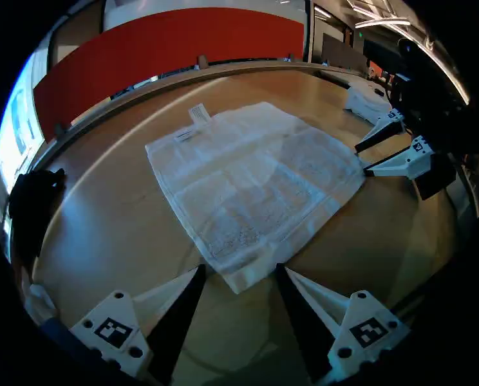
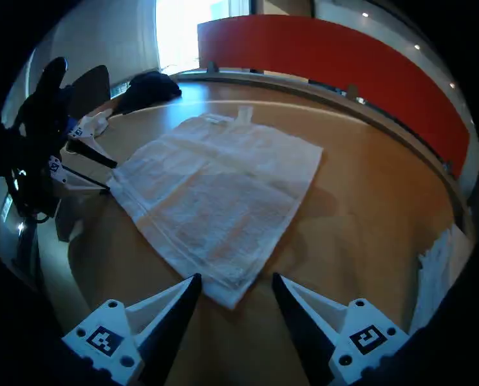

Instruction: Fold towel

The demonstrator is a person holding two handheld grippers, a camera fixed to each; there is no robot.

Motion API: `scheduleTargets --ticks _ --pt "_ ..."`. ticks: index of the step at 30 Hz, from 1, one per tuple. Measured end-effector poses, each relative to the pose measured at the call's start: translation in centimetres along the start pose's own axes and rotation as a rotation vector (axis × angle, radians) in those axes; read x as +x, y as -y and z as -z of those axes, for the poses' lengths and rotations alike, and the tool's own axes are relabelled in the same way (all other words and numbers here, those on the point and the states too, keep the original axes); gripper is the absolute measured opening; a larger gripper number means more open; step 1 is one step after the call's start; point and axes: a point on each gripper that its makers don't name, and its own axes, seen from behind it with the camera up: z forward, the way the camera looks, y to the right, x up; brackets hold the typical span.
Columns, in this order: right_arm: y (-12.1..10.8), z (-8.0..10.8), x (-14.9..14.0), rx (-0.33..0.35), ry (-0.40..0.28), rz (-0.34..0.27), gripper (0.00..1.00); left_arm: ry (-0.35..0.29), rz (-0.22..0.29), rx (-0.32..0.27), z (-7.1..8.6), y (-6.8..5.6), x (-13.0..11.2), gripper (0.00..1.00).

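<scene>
A white towel lies spread flat on the wooden table, with a small label tag at its far edge. My left gripper is open, and the towel's near corner sits just between its fingertips. The right gripper appears at the towel's right corner, fingers apart. In the right gripper view the same towel points a corner at my open right gripper, whose tips flank that corner. The left gripper stands at the towel's left corner, held by a person's hand.
A dark bag rests at the table's left edge, seen also as the bag far back. A stack of white cloth lies on the right. A red partition runs behind the table.
</scene>
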Motion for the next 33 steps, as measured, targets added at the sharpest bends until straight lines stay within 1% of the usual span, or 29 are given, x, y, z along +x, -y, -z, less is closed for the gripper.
scheduleTargets --ticks 3,11,16,20,22,26,28,32,33 --pt "0.0 0.2 -0.1 0.007 0.001 0.009 0.84 -0.001 0.001 0.000 0.0 0.0 0.0 0.79" --pt "0.4 0.2 -0.7 0.022 0.009 0.059 0.84 0.002 -0.001 -0.002 0.0 -0.2 0.0 0.79" --pt "0.4 0.1 -0.6 0.026 0.005 0.057 0.76 0.002 -0.007 -0.005 0.0 -0.5 0.0 0.79" --pt "0.7 0.1 -0.6 0.037 0.000 0.070 0.66 0.003 0.001 -0.001 -0.1 -0.8 0.1 0.78" --pt "0.9 0.0 -0.6 0.043 -0.001 0.075 0.60 0.003 0.004 0.001 -0.1 -0.9 0.1 0.75" --pt "1.1 0.0 -0.6 0.048 -0.002 0.077 0.50 0.004 0.011 0.003 0.0 -1.2 0.1 0.66" --pt "1.0 0.0 -0.6 0.047 -0.003 0.077 0.45 0.005 0.017 0.005 0.0 -1.2 0.1 0.60" --pt "1.0 -0.1 -0.5 0.041 -0.004 0.074 0.22 0.007 0.025 0.011 0.1 -1.3 0.2 0.52" --pt "1.0 -0.1 -0.4 0.040 -0.003 0.073 0.20 0.008 0.026 0.012 0.1 -1.3 0.2 0.46"
